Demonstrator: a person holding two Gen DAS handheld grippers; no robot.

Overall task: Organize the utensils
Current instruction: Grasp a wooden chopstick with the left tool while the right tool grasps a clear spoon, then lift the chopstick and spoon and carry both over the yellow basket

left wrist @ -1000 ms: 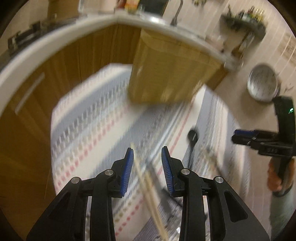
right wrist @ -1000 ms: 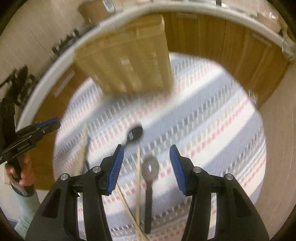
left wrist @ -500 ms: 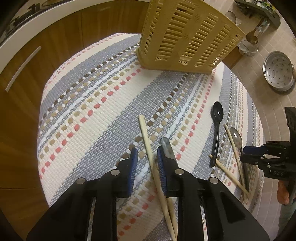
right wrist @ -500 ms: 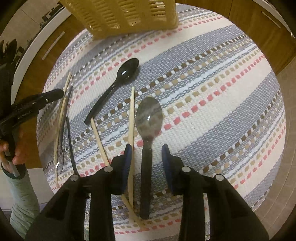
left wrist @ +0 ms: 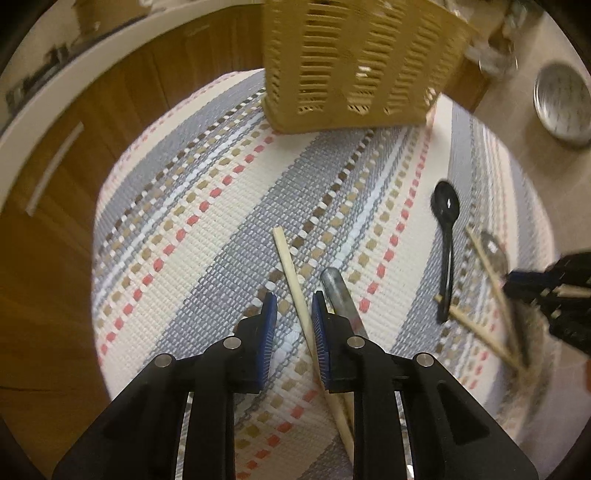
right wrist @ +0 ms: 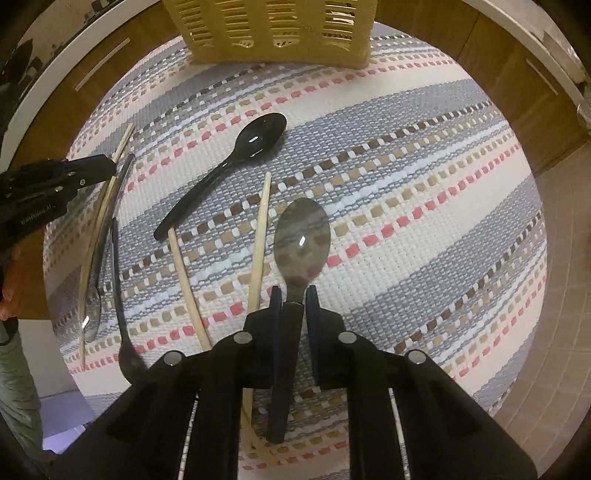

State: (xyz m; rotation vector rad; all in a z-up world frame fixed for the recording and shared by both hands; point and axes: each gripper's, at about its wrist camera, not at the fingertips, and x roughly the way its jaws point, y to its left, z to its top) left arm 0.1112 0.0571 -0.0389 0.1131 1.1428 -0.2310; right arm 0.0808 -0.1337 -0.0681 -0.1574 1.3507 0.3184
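Both hands are working at the pick-up step of sorting the utensils, and I judge that neither piece is lifted yet. In the right wrist view, the right gripper [right wrist: 291, 295] is sitting at about 6 o'clock, with its blue pads narrowed onto the dark handle of the metal spoon [right wrist: 302, 236]; the pads look touching or almost touching the handle, so the grip seems closed or nearly so. The spoon's bowl is pointing toward 12 o'clock and lying on the striped mat [right wrist: 424, 177]. In the left wrist view, the left gripper [left wrist: 294, 314] is standing partly open around a chopstick [left wrist: 291, 273]; the stick is lying against the right-side pad while a gap is remaining at the other pad, so it is straddling, not clamping. A grey metal handle [left wrist: 338, 291] is lying just beside that pad, at about 1 o'clock from it, and it may be caught together with the stick. The next move, I think, is calling for closing fully, lifting straight up, and carrying each piece to the yellow basket [right wrist: 273, 33], which is standing at 12 o'clock on the far edge of the mat. Between, a black plastic spoon [right wrist: 229, 162] is lying at 11 o'clock and two loose chopsticks [right wrist: 260, 236] are lying just beside the metal spoon at 10 o'clock; they could be dragged along. Farther out, wooden cabinets [left wrist: 122, 110] are surrounding the mat, and a round steel lid [left wrist: 563, 103] is resting at 2 o'clock.
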